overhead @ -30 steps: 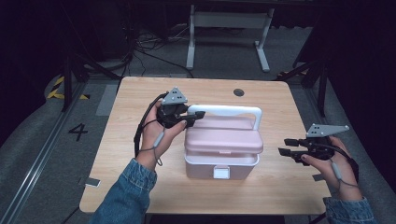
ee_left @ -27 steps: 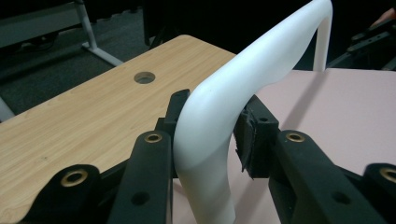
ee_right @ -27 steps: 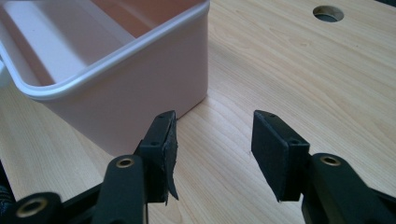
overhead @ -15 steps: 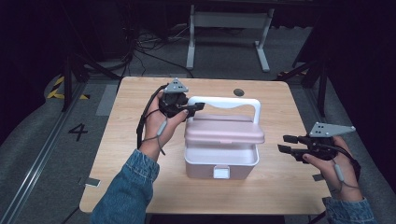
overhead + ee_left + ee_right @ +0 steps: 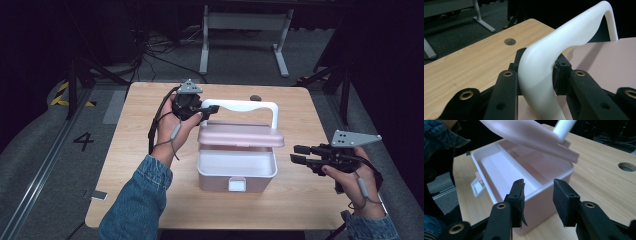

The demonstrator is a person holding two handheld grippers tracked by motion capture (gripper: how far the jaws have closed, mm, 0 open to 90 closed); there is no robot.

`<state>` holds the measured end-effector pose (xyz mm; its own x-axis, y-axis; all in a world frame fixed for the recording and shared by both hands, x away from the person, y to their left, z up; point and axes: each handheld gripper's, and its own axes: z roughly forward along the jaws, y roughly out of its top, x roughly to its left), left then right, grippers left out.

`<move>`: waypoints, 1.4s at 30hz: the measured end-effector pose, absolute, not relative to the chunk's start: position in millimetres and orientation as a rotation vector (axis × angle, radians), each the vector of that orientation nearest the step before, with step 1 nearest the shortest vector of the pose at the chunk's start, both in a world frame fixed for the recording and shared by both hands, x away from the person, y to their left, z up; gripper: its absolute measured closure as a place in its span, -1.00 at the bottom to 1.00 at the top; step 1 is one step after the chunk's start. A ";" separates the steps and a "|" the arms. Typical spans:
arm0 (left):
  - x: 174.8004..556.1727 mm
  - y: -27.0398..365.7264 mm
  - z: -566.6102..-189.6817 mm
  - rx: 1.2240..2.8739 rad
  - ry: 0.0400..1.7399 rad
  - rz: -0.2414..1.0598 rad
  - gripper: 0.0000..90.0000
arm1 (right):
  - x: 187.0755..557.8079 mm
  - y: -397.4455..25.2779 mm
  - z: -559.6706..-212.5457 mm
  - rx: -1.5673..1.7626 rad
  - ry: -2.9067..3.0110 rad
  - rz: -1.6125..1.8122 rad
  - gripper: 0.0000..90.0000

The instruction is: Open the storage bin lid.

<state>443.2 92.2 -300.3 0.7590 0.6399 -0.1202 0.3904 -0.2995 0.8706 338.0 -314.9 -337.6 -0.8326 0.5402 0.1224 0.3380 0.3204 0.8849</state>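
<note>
Left tongs [image 5: 536, 75] clamp white handle [image 5: 564, 42]; right tongs [image 5: 537, 195] gape, empty.

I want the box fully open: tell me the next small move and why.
Probably keep swinging the lid up and back with the left gripper. Its jaws are clamped on the white handle, the lid is only partly raised over the box, and the right gripper waits open beside it.
</note>
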 end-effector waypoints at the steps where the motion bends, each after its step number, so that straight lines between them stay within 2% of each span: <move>1: 443.4 91.8 -300.1 1.928 0.792 0.303 0.58 | 336.3 -308.2 -335.4 0.777 2.379 1.546 0.51; 5: 445.6 91.7 -300.2 1.927 0.792 0.305 0.58 | 334.7 -299.7 -333.6 0.742 2.373 1.550 0.60; 8: 450.0 92.6 -302.6 1.913 0.817 0.268 0.58 | 336.5 -290.5 -335.1 0.726 2.364 1.562 0.76; 14: 451.0 92.7 -302.6 1.909 0.818 0.277 0.58 | 339.8 -280.2 -334.8 0.699 2.302 1.610 1.00; 21: 450.1 91.3 -303.0 1.905 0.814 0.287 0.54 | 340.5 -271.2 -336.5 0.678 2.248 1.629 1.00; 28: 446.6 91.7 -303.4 1.903 0.797 0.314 0.29 | 340.8 -269.7 -336.6 0.679 2.214 1.626 1.00; 34: 440.8 97.7 -301.3 1.881 0.778 0.337 -0.03 | 341.1 -270.2 -336.3 0.678 2.205 1.629 1.00; 42: 428.8 117.2 -290.2 1.866 0.737 0.392 -0.12 | 343.5 -269.9 -336.3 0.685 2.207 1.636 1.00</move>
